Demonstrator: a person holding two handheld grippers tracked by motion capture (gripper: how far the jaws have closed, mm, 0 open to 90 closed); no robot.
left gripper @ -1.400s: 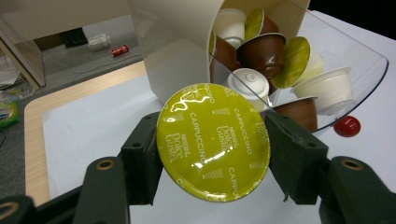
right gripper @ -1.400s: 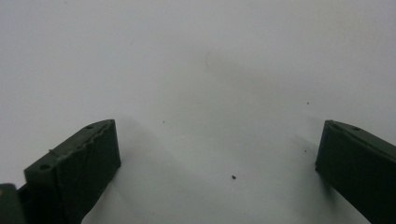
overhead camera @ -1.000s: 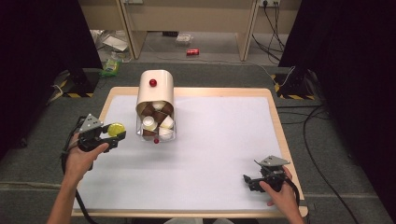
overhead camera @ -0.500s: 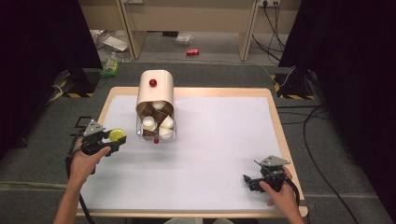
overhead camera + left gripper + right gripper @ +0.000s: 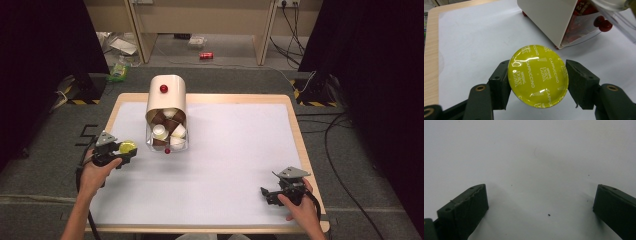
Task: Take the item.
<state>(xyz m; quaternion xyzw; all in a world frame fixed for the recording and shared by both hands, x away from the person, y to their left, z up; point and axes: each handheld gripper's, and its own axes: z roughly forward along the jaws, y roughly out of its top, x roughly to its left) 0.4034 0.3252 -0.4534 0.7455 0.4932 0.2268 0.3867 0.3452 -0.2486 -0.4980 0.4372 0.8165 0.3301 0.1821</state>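
One capsule (image 5: pixel 539 76), yellow-green foil lid, clamped between jaws of left gripper (image 5: pixel 537 82); lower left of high view, near dispenser (image 5: pixel 166 107) at upper centre. Lid facing the camera in left gripper view, so axis roughly along the jaws; body hidden behind lid, shape unconfirmed. Probably light, thin-walled, foil easily dented; rim likely slippery. Best held at rim across the widest part, gentle squeeze. Right gripper (image 5: pixel 280 191) lower right of high view, jaws spread wide, nothing between, over bare white table (image 5: pixel 529 157).
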